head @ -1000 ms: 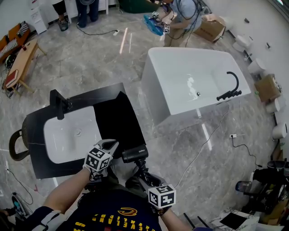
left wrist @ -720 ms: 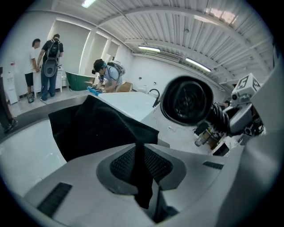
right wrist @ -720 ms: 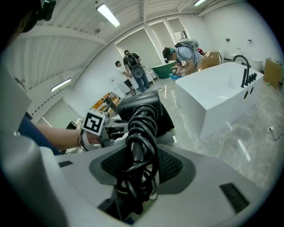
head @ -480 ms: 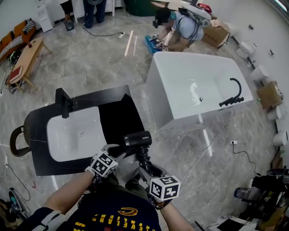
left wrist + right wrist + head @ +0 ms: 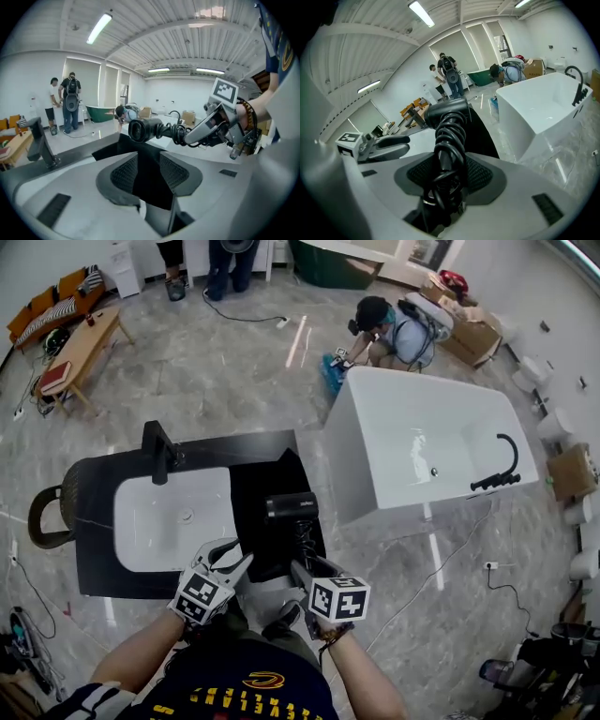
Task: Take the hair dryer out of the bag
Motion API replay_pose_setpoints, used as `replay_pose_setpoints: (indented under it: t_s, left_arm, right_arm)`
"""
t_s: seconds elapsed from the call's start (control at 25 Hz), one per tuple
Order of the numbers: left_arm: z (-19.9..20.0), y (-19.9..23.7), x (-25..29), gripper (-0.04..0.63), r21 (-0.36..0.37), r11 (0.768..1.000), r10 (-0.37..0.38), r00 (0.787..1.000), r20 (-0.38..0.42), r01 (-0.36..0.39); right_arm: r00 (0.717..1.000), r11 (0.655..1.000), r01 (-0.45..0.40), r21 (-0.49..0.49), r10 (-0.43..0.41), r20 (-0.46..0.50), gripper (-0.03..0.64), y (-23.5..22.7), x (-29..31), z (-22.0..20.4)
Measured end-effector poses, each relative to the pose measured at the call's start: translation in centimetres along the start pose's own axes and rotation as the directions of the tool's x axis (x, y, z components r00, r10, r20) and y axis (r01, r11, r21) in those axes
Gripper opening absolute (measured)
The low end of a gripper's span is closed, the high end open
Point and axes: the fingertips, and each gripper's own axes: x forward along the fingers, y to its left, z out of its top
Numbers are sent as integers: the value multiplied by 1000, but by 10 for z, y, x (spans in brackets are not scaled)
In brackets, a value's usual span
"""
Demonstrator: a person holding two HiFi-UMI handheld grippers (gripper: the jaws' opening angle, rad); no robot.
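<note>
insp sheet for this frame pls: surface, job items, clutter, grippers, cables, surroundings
Surface: black counter with a white sink basin and a black faucet.
Job's things: hair dryer held up over the black bag, which lies on the counter right of the basin.
Clutter: dark ring-shaped thing at the counter's left end; cannot tell what.
Grippers: left gripper open, nothing between its fingers; right gripper shut on the dryer's handle.
Cables: dryer cord wound round the handle; loose floor cable on the right.
Surroundings: white bathtub, person crouching behind it, wooden bench.
</note>
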Motion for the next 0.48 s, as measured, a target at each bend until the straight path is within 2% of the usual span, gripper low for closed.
replay_pose_setpoints:
  t_s: [0.2, 0.48]
  left_arm:
    - [28, 28, -30, 146, -11, 994, 110, 990, 85, -110]
    - [24, 52, -52, 146, -92, 983, 170, 980, 106, -161]
  right_arm:
    - [999, 999, 23, -28, -24, -28, 198, -8, 38, 22]
    - [995, 996, 66, -53, -69, -71, 198, -19, 93, 36]
